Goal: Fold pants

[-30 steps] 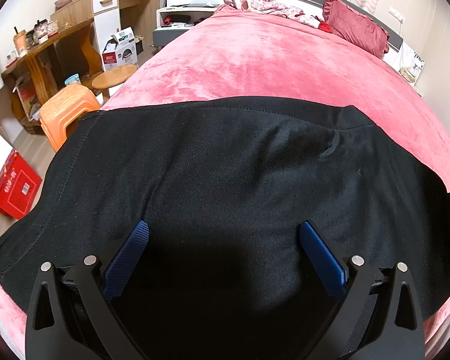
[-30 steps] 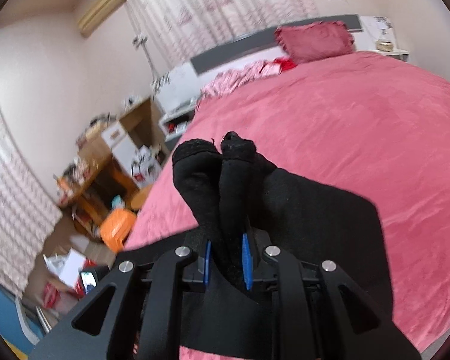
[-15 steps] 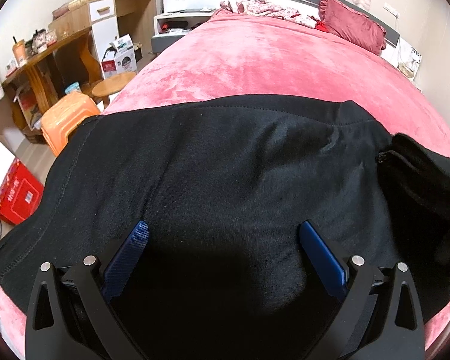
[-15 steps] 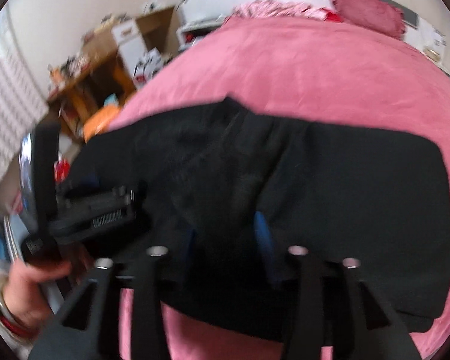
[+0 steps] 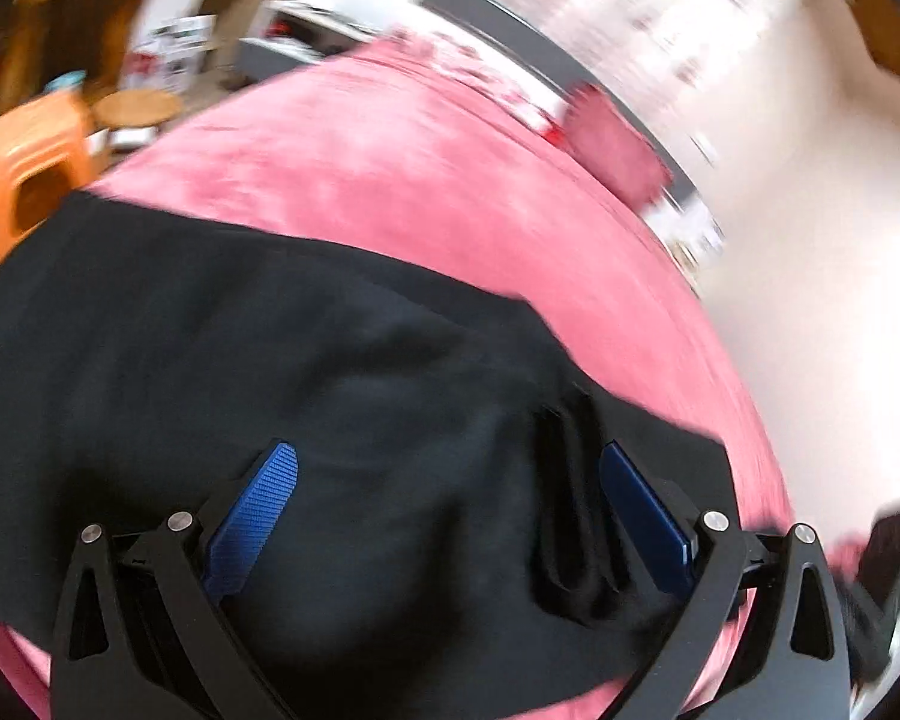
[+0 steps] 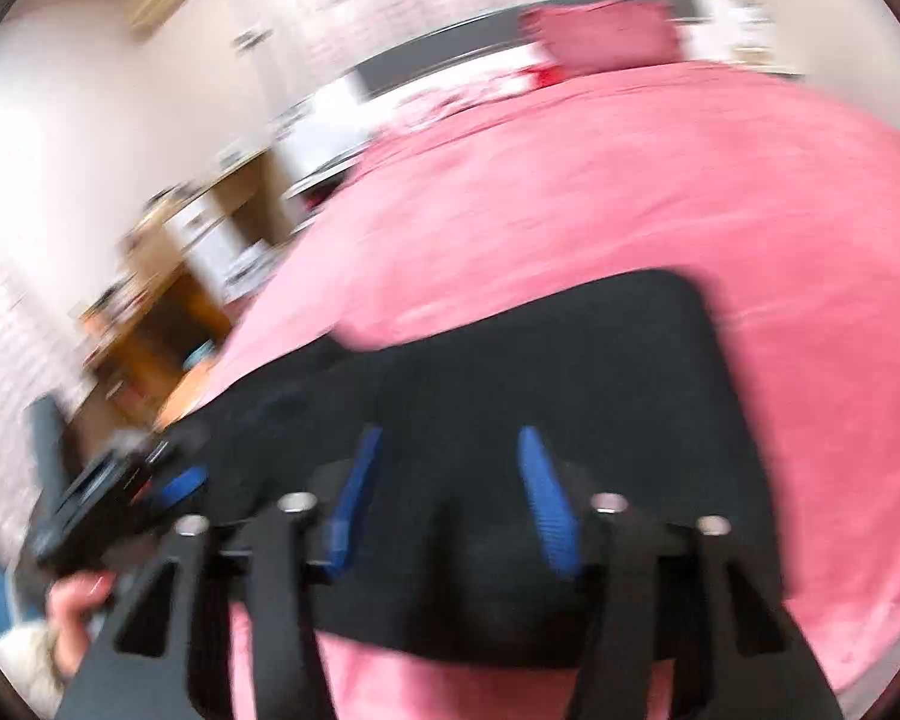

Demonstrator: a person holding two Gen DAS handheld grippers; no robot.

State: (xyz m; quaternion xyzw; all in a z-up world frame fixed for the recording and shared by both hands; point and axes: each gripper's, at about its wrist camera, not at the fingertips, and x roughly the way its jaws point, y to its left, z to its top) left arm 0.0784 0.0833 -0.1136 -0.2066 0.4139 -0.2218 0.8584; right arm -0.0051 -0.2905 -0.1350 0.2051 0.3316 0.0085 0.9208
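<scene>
Across the lower half of the left wrist view, the black pants (image 5: 342,396) lie spread on the pink bed (image 5: 426,180), their far edge running from middle left down toward the lower right. The left tongs (image 5: 447,483) stand wide apart over the cloth, gripping nothing, with a raised fold of fabric just inside the right blue pad. At the lower right edge of that frame a dark blurred object shows, too smeared to identify. An orange stool (image 5: 27,162) sits at the left edge, beside a round wooden stool (image 5: 138,108), and a pink pillow (image 5: 615,153) lies near the dark headboard at upper right.

From the right wrist view, the pants (image 6: 570,372) fill the centre, folded into a compact dark block on the bed (image 6: 660,192). The right tongs (image 6: 447,492) are also apart, holding nothing, hovering over the near edge of the cloth. At lower left the left tongs (image 6: 168,489) appear, held by the person's hand (image 6: 75,606). Both frames are heavily blurred.
</scene>
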